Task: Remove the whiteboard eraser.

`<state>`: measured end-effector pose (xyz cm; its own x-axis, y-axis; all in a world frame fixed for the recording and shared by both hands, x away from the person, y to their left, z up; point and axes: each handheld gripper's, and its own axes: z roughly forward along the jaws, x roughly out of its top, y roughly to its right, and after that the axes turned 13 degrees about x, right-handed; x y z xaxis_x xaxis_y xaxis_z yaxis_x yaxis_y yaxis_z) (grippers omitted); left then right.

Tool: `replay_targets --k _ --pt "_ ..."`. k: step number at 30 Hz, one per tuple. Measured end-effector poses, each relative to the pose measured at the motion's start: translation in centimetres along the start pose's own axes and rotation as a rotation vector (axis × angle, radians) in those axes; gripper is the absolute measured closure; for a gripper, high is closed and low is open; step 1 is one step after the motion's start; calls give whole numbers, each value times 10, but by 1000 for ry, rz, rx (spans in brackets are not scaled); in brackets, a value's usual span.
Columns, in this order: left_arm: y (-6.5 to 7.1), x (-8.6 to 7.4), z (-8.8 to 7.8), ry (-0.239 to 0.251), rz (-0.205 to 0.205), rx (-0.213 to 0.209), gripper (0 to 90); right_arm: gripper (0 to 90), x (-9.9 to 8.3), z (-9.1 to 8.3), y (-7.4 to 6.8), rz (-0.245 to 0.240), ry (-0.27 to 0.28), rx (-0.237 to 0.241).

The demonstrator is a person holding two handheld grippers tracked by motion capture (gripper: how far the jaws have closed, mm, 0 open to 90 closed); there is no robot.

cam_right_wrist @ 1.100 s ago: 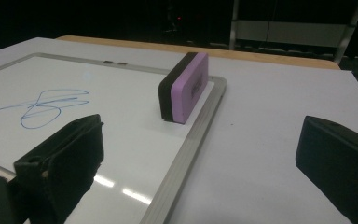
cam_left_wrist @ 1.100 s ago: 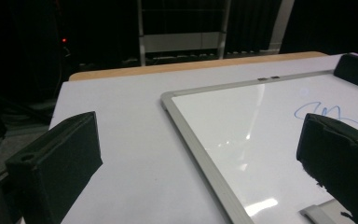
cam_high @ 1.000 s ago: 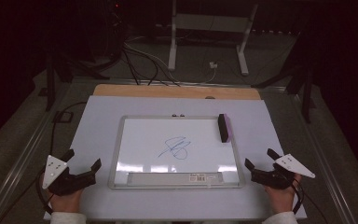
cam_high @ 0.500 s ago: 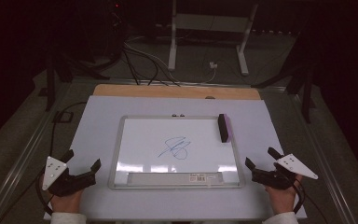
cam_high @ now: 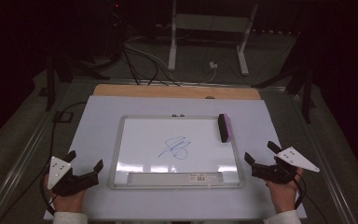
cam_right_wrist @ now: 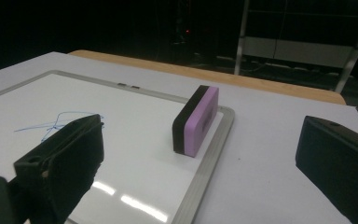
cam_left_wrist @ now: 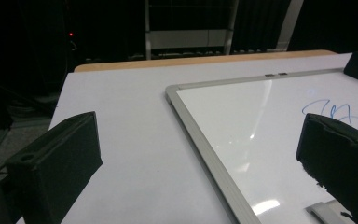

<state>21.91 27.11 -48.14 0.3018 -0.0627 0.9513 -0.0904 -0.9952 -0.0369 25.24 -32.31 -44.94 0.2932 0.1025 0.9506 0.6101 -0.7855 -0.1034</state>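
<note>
A silver-framed whiteboard lies flat in the middle of the table, with a blue scribble near its centre. A purple eraser with a black felt side stands on edge at the board's right rim; in the right gripper view this eraser is ahead between the jaws, well beyond them. My left gripper rests open at the board's lower left corner, holding nothing. My right gripper is open and holds nothing, near the lower right corner. In the left gripper view the board frame runs between the jaws.
A white sheet covers the table, with a wooden strip along the far edge. A metal stand and cables are on the dark floor beyond. A small labelled tray lies along the board's near edge.
</note>
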Motion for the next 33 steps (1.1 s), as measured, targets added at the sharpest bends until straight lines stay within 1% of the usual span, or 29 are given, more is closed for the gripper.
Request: replay_targets --k 2,6,8,10,14,17,20,21,23,26,32,33 --pt "1 0 0 0 3 0 6 14 2 1 1 8 0 3" --pt "1 0 0 4 2 3 6 14 11 6 3 23 6 5" --pt "1 0 -1 10 0 4 6 14 12 7 3 26 8 7" --pt "0 0 -1 13 -1 3 6 14 16 10 3 17 4 9" --pt "0 0 -1 14 -2 3 6 13 19 14 4 21 -1 11" --pt "0 0 -1 16 -5 2 6 13 20 21 6 29 -9 16" --pt "0 0 -1 18 -4 3 6 13 20 25 6 26 -18 17" --pt "0 0 -1 19 -4 4 6 13 20 29 7 25 -30 17" --pt "0 0 -1 19 -5 4 6 13 21 31 8 27 -36 16" --pt "0 0 -1 20 -7 7 6 13 24 34 12 46 -48 13" --pt "0 -1 -1 21 -8 8 6 13 31 45 15 36 -47 16" --pt "0 -1 -1 20 -7 8 6 13 33 50 15 30 -51 16"
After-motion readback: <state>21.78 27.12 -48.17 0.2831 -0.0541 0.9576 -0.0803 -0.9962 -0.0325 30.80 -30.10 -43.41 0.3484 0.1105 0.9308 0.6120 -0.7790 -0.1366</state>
